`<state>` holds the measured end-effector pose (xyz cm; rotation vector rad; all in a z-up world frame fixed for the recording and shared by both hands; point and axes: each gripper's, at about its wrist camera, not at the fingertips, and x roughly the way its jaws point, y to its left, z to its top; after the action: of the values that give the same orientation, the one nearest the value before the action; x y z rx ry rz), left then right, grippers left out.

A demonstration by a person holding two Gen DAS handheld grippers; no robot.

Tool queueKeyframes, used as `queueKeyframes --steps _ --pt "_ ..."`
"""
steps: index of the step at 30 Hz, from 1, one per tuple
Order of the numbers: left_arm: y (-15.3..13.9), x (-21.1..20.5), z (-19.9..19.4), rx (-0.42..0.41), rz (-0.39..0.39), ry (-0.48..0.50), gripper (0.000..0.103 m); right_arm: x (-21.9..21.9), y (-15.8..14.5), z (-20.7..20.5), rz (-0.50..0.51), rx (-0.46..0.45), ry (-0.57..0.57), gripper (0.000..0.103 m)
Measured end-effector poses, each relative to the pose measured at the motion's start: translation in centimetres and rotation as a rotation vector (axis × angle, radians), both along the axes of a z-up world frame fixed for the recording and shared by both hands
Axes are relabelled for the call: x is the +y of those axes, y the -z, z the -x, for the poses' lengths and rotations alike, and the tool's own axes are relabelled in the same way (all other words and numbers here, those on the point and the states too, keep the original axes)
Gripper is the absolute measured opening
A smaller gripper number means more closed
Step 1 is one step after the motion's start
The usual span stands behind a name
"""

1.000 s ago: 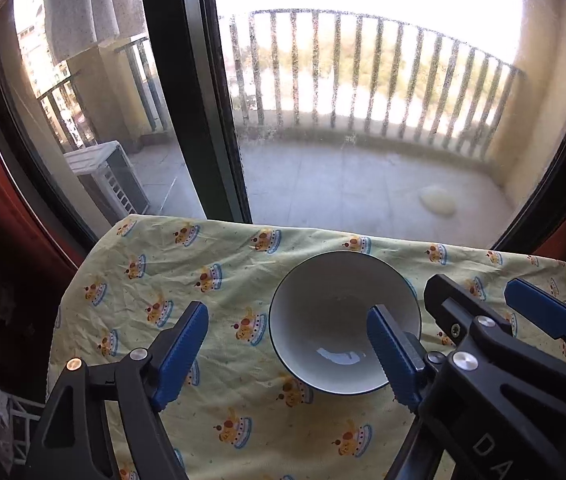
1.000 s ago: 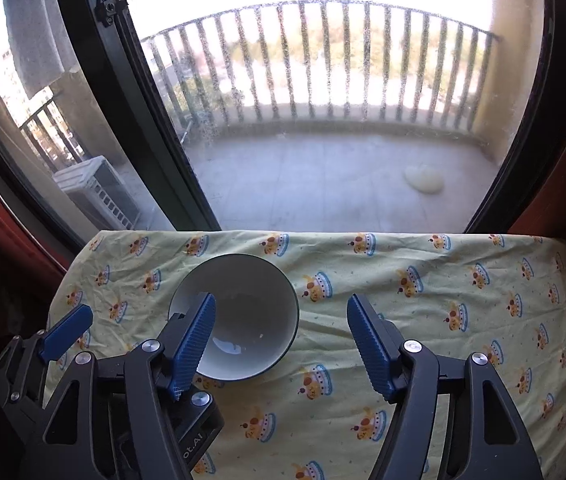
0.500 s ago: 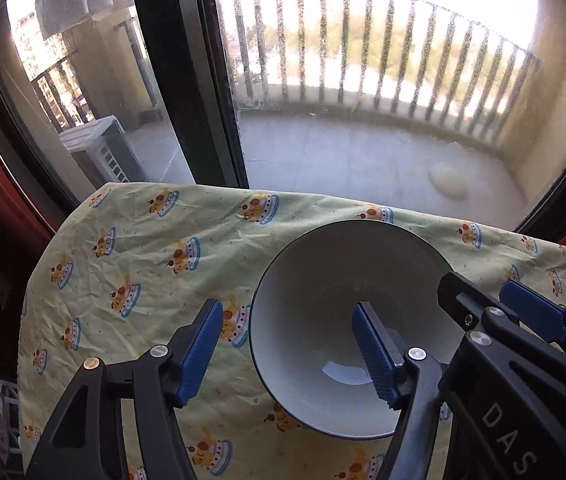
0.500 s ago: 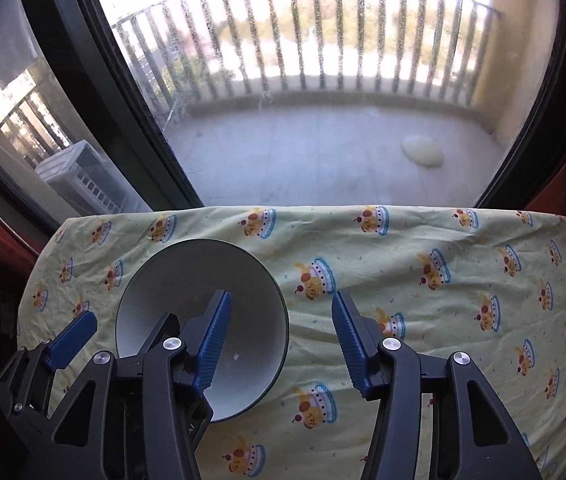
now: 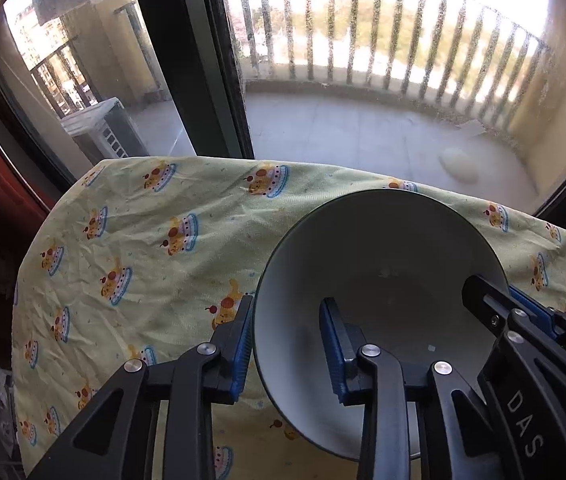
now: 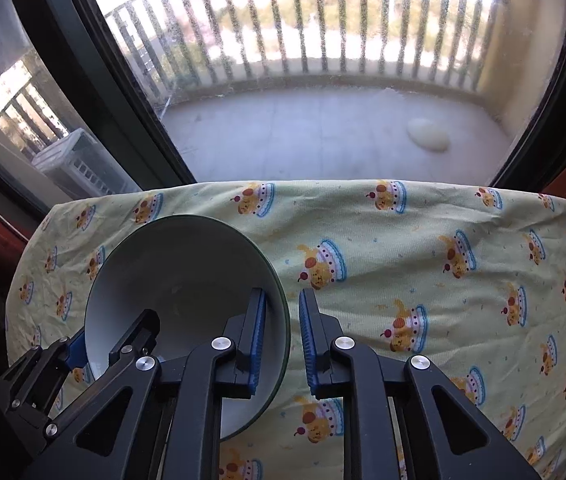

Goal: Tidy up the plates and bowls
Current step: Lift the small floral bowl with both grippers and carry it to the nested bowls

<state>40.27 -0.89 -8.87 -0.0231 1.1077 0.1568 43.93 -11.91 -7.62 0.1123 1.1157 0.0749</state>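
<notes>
Left wrist view, bowl: a single white bowl (image 5: 379, 264) with a thin dark rim was seen on the desk (image 5: 143, 248), at about 4 o'clock in the view, seemingly tipped toward the camera.
Left wrist view, left gripper (image 5: 285, 350): its jaws were set astride the bowl's near wall, one blue pad outside, the other inside with a gap left to the wall; the wall was straddled and not yet squeezed, so far as could be judged.
Left wrist view, other tool: the right gripper's black frame was seen at 4 o'clock, over the bowl's opposite rim.
Right wrist view, right gripper (image 6: 281, 338): its jaws were drawn close about the bowl's rim at 7 o'clock, with slivers of gap visible; whether the rim was truly pinched could not be told.
Right wrist view, desk: from 12 to 5 o'clock only cloth was seen.
Progress: an early stage was judged; one bowl was being taken up by both tools, no plates or stack were visible, and all sorting was left.
Materials: the bowl appeared glazed, smooth, round and deep; the desk cloth was thin, wrinkled, pale yellow, printed with cake motifs; the pads were ribbed blue on black frames.
</notes>
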Motion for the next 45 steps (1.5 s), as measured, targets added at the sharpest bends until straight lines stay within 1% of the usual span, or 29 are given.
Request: queueKeyframes --steps 1,5,12,18,29,35,39,42,45 --pt "0.0 0.0 0.0 0.001 -0.006 0.0 0.024 0.1 0.0 0.0 -0.003 0.0 -0.005 0.016" --pt "0.0 -0.1 0.1 0.002 -0.029 0.005 0.021 0.3 0.1 0.0 0.004 -0.006 -0.021 0.015" --pt "0.0 -0.1 0.3 0.023 -0.029 0.005 0.02 0.4 -0.3 0.4 0.007 -0.005 -0.038 0.014" --pt "-1.1 -0.5 1.4 0.017 -0.024 0.011 0.02 0.0 -1.3 1.4 0.013 -0.003 -0.042 0.014" --pt "-5.1 -1.0 4.1 -0.029 -0.019 0.045 0.02 -0.8 -5.4 4.5 0.009 -0.042 -0.01 0.014" --pt "-7.0 -0.4 6.3 -0.066 0.0 0.082 0.02 -0.4 -7.7 6.8 0.038 -0.065 0.006 0.014" --pt "-8.4 0.4 7.9 -0.09 0.019 0.111 0.02 0.2 -9.3 8.8 0.059 -0.083 0.03 0.014" --pt "-9.6 0.6 9.1 -0.107 0.004 0.147 0.02 0.8 -10.6 10.5 0.066 -0.096 0.049 0.014" --pt "-10.6 0.7 10.6 -0.121 0.008 0.181 0.02 1.1 -11.8 12.4 0.068 -0.11 0.079 0.014"
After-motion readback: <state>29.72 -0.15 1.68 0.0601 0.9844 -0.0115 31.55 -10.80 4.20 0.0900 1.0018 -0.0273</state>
